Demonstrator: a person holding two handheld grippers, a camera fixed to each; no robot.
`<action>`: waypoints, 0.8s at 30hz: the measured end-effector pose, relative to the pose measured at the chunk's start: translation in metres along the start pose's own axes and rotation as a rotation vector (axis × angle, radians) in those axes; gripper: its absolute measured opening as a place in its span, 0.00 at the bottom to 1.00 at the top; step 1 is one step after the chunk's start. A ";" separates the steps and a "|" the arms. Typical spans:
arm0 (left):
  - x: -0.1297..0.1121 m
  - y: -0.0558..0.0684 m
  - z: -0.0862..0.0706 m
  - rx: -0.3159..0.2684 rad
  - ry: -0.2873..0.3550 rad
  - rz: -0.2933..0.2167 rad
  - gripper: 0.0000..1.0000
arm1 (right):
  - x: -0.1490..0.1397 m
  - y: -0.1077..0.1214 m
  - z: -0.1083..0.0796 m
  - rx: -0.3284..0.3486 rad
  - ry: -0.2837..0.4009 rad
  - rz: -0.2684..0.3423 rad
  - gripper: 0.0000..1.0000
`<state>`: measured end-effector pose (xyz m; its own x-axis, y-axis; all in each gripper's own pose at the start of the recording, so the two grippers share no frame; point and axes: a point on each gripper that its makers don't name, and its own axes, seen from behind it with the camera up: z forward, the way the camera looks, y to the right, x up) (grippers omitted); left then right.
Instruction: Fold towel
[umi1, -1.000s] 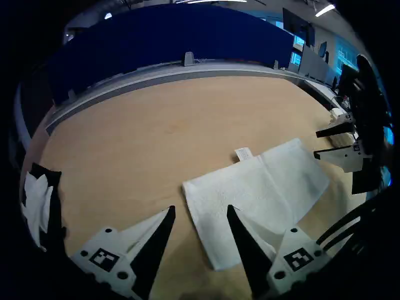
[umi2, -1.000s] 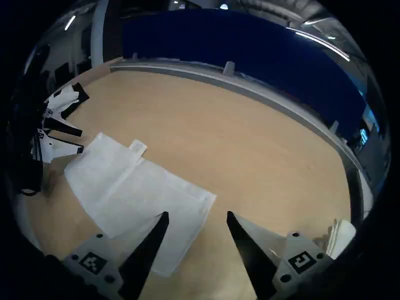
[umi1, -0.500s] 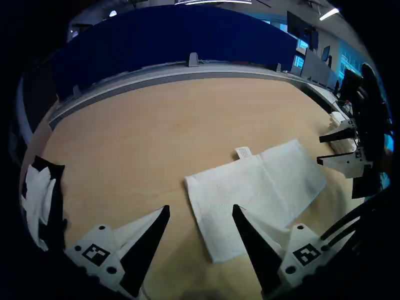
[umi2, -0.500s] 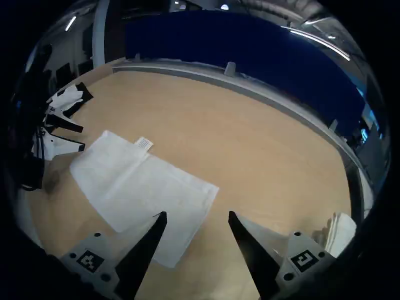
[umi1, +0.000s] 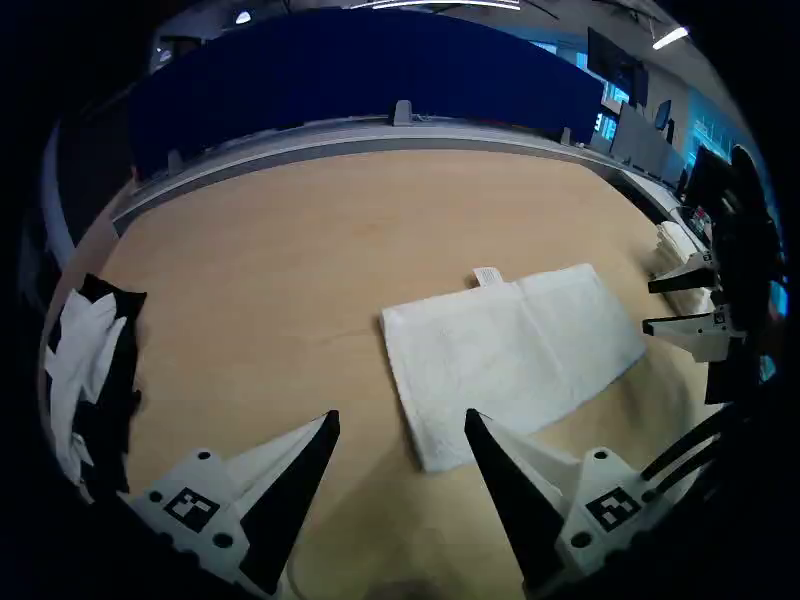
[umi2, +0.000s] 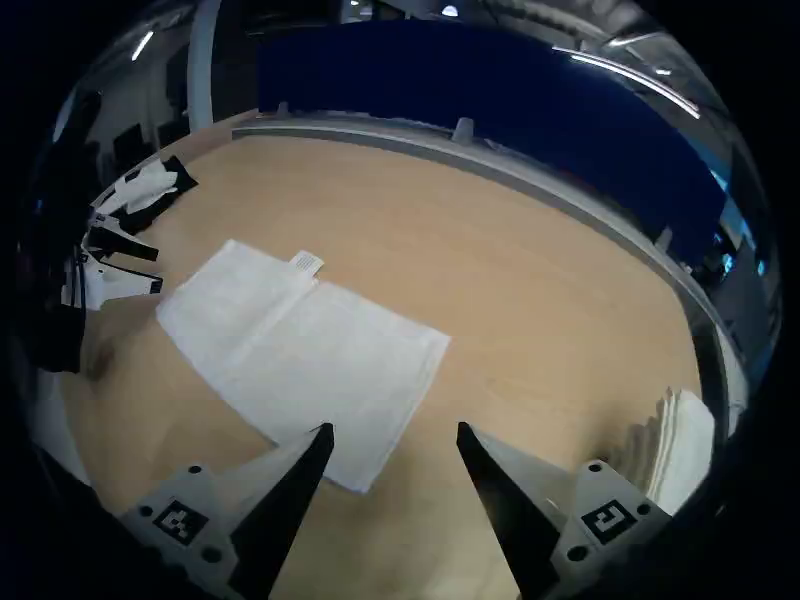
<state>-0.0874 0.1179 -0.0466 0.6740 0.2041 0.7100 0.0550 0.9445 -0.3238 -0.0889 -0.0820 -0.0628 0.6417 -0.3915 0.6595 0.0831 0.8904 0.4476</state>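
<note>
Hovering released: L hand-held gripper (umi1: 401, 414), R hand-held gripper (umi2: 394, 427); towel (umi1: 510, 350) tag (umi1: 487, 275) illegible.

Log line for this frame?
left gripper: open, empty | right gripper: open, empty | towel: flat on table, not held

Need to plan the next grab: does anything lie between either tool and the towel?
Nothing visible does. The towel lies flat on the wooden table, with the left tool and right tool open near its closest edge. A cloth pile and a folded stack sit well off to the sides.
</note>
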 end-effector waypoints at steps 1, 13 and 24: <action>-0.003 0.000 -0.002 0.002 -0.001 -0.005 0.93 | -0.002 -0.001 -0.001 0.001 -0.001 0.001 0.96; -0.020 -0.007 -0.024 0.037 0.000 -0.050 0.93 | -0.015 -0.011 -0.004 0.032 -0.005 -0.001 0.94; -0.035 -0.012 -0.051 0.063 0.006 -0.087 0.93 | -0.030 -0.025 0.003 0.093 -0.046 -0.081 0.74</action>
<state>-0.0744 0.0861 -0.0994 0.6732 0.1189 0.7298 0.0674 0.9730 -0.2206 -0.1126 -0.0927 -0.0921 0.5998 -0.4736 0.6449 0.0611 0.8308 0.5532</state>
